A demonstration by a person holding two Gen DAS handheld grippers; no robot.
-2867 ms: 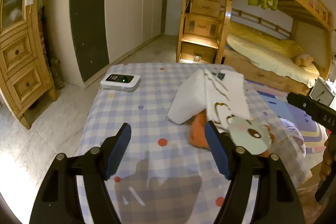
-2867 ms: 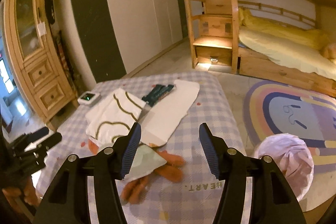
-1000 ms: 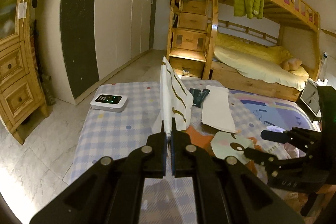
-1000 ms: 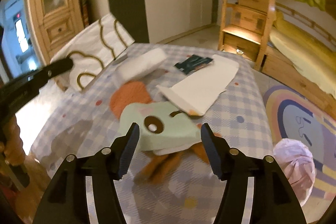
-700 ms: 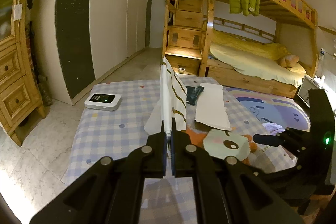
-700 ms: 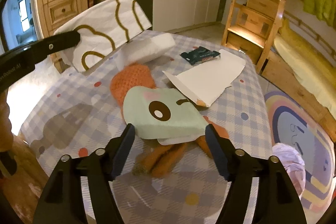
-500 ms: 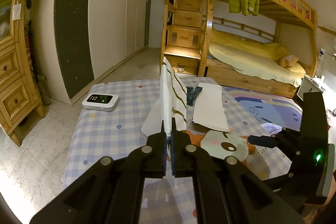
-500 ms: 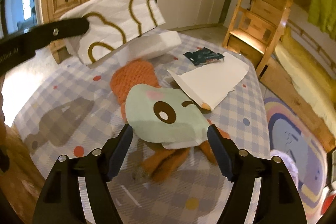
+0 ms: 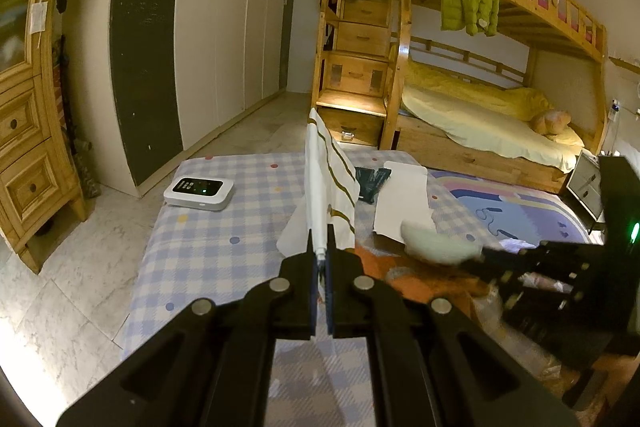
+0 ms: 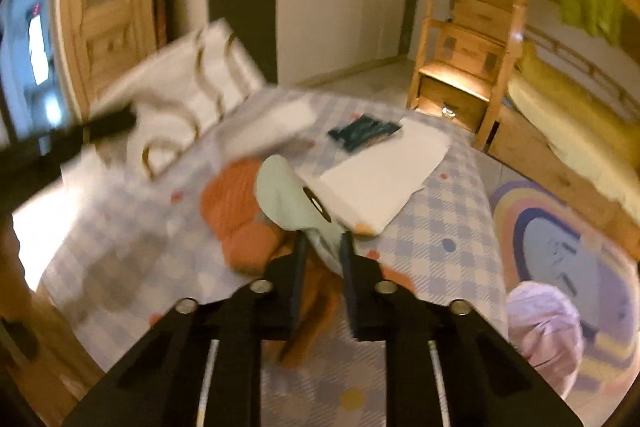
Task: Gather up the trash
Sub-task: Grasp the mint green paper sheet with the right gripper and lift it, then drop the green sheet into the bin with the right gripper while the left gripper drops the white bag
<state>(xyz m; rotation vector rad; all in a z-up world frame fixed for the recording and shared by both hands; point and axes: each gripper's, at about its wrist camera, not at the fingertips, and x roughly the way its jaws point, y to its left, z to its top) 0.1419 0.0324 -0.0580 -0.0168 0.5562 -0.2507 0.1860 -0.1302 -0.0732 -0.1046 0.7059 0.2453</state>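
My left gripper (image 9: pixel 319 255) is shut on a white paper bag with gold lines (image 9: pixel 324 183) and holds it upright above the checked table (image 9: pixel 216 239). The bag also shows at the left of the right wrist view (image 10: pixel 180 103). My right gripper (image 10: pixel 322 245) is shut on the edge of a pale green wrapper with a brown eye spot (image 10: pixel 292 203) and lifts it off an orange knitted toy (image 10: pixel 236 215). The wrapper also shows in the left wrist view (image 9: pixel 436 247). A white paper sheet (image 10: pixel 384 175) and a dark packet (image 10: pixel 362 133) lie further back.
A white device with a green light (image 9: pixel 199 193) sits at the table's far left corner. A bin lined with a pale pink bag (image 10: pixel 546 323) stands on the floor right of the table. A bunk bed (image 9: pixel 500 99), wardrobe and wooden cabinet surround the table.
My right gripper has closed on the green wrapper and is raising it, with motion blur. My left gripper still holds the paper bag upright, nearly unmoved.
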